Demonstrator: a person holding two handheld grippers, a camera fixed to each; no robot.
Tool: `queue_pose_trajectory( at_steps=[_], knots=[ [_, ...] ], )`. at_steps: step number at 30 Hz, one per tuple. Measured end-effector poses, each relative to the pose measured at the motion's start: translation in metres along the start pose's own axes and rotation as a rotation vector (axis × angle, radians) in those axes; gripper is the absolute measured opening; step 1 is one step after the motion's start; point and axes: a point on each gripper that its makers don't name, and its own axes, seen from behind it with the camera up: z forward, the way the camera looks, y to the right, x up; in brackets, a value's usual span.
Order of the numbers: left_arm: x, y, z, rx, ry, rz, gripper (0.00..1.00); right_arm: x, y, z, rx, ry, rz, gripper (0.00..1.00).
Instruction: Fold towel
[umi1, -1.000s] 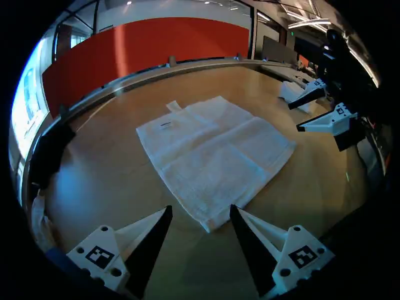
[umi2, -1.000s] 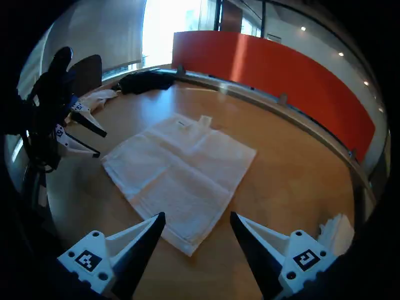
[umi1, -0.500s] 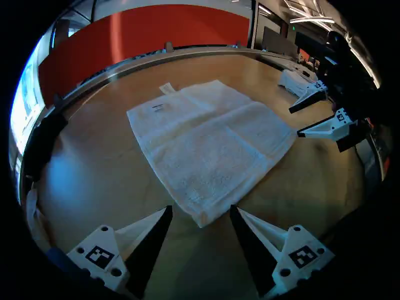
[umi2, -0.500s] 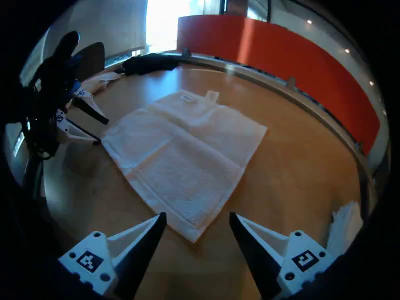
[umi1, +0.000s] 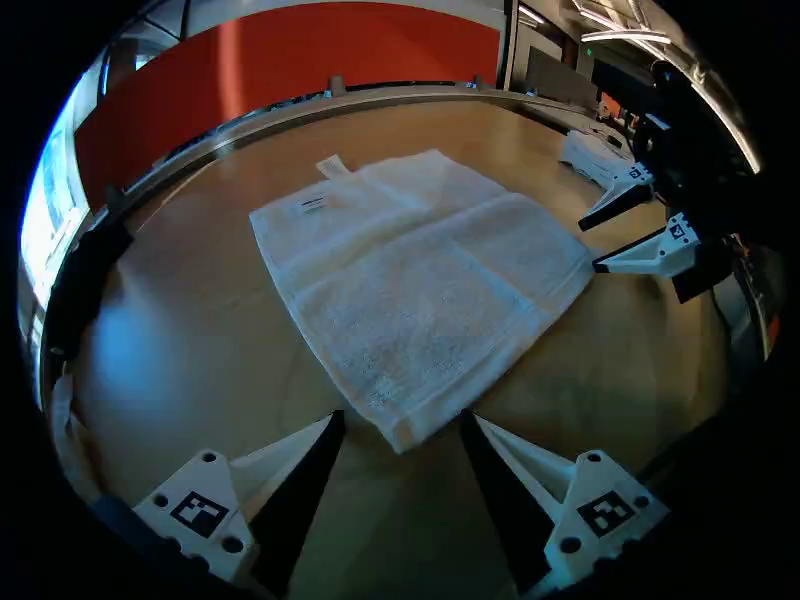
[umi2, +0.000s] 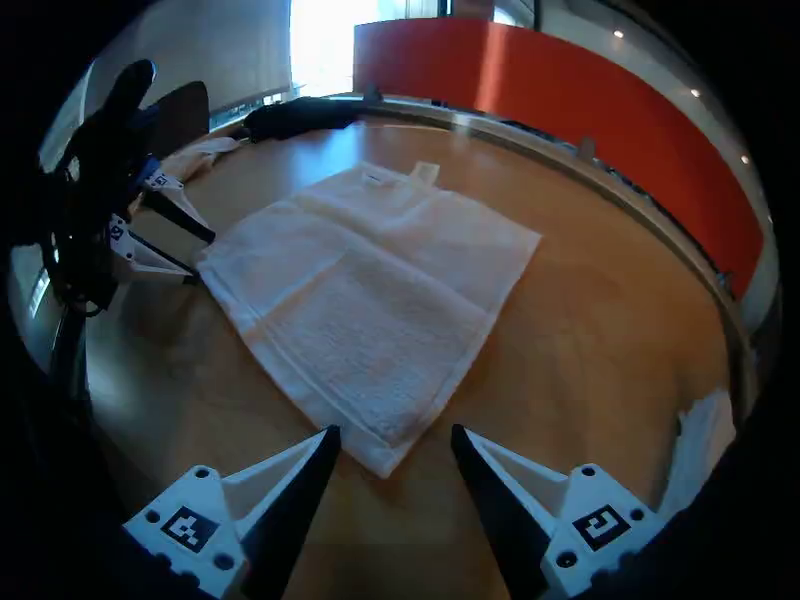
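The white towel (umi1: 420, 290) lies spread flat on the wooden table (umi1: 190, 330), and both tools have crept closer to it over the last second. The left hand-held gripper (umi1: 400, 452) now has a near corner between its wide-open fingers, holding nothing; the right hand-held gripper (umi2: 390, 468) stands likewise at the neighbouring corner. Both look lined up to pinch, the first fold not yet begun

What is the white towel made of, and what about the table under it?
The towel looks like terry cloth, probably cotton: white, matte, fuzzy nap, flat woven band near the edges. The table looks like wood or wood-look laminate, I cannot tell which: warm brown, smooth, with a soft sheen.
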Motion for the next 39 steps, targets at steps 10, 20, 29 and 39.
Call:
queue_pose_trajectory(
  at_steps=[10,20,29,39],
  knots=[
    [0.002,0.0,0.0,0.015,-0.01,-0.022,0.82,-0.002,-0.009,0.0,0.04,-0.004,0.03,0.64],
    [0.003,-0.005,0.0,0.041,-0.028,-0.046,0.68,-0.001,-0.013,0.001,0.052,-0.002,0.02,0.53],
    [0.003,0.0,0.003,0.057,-0.034,-0.039,0.5,-0.001,-0.017,0.002,0.066,-0.001,0.016,0.42],
    [0.005,0.001,0.002,0.063,-0.039,-0.092,0.2,0.003,-0.021,0.003,0.058,0.002,0.012,0.16]
  ],
)
